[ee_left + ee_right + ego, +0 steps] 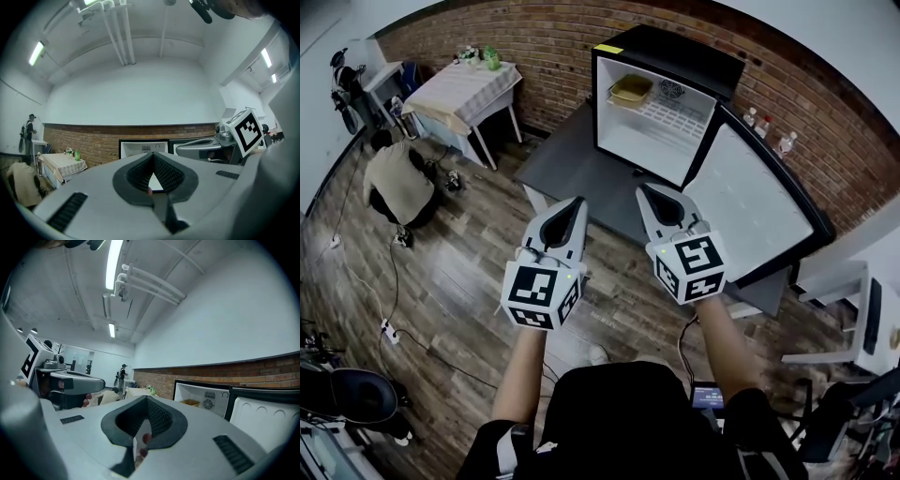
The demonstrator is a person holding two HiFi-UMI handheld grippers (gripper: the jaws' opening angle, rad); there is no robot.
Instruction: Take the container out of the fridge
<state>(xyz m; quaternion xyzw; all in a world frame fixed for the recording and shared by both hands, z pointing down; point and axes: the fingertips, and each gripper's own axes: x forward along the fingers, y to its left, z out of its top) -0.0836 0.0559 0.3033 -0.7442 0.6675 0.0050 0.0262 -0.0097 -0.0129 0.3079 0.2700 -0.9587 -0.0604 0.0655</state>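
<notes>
A small black fridge [602, 112] stands open on a dark table [567, 159], its door [759, 211] swung out to the right. A yellowish container [630, 90] sits on the top shelf at the left; the right gripper view shows the container [190, 402] too. Both grippers are held level, side by side, short of the table and pointing at the fridge. My left gripper [578, 201] is shut with nothing in it, tips meeting [153, 155]. My right gripper [645, 189] also looks shut and empty [146, 398].
A cloth-covered table [464, 89] with bottles stands at the back left. A person [398, 183] crouches on the wooden floor beside it, among cables. Several small bottles [766, 127] line the brick wall behind the fridge door. White furniture [853, 309] is at the right.
</notes>
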